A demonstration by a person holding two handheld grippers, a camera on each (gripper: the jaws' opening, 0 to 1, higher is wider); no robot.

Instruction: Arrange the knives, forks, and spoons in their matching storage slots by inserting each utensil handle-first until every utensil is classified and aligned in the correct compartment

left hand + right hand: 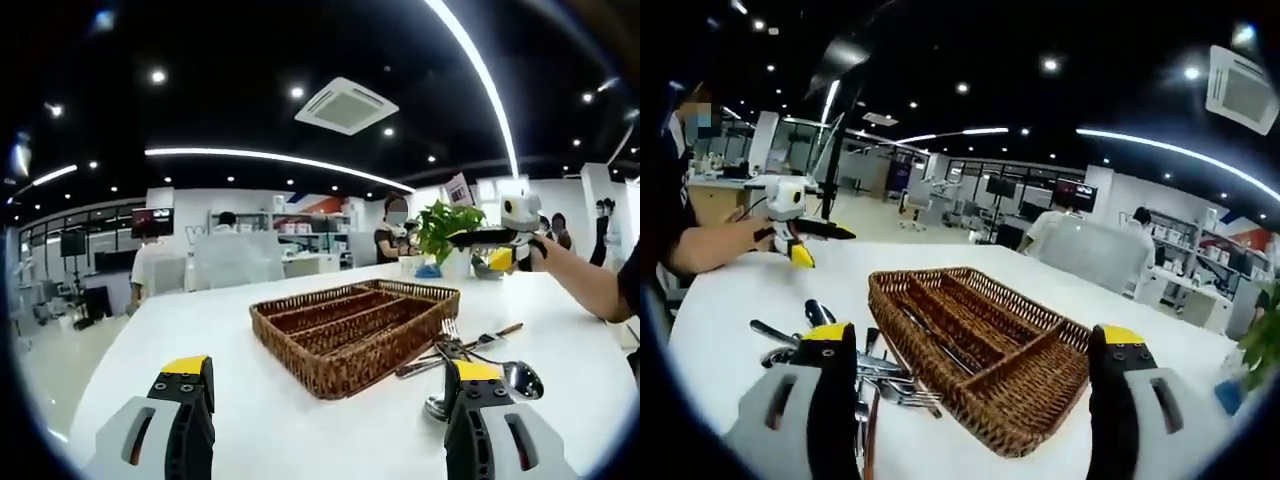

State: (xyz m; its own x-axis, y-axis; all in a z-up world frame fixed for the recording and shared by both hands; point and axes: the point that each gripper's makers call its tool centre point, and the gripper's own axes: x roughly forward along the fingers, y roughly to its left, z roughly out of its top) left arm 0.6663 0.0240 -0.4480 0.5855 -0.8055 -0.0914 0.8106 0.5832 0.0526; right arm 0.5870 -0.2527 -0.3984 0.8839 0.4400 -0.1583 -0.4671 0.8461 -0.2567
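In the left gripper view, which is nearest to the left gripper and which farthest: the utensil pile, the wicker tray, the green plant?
1. Utensil pile, just beyond the left gripper's right jaw.
2. Wicker tray, mid-table, ahead.
3. Green plant, at the table's far edge, right.

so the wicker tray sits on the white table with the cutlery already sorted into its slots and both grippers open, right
Not quite. The wicker tray is on the white table, and both the left gripper and right gripper are open, but the cutlery lies in a loose pile on the table beside the tray, not sorted into its slots. The right gripper view shows this.
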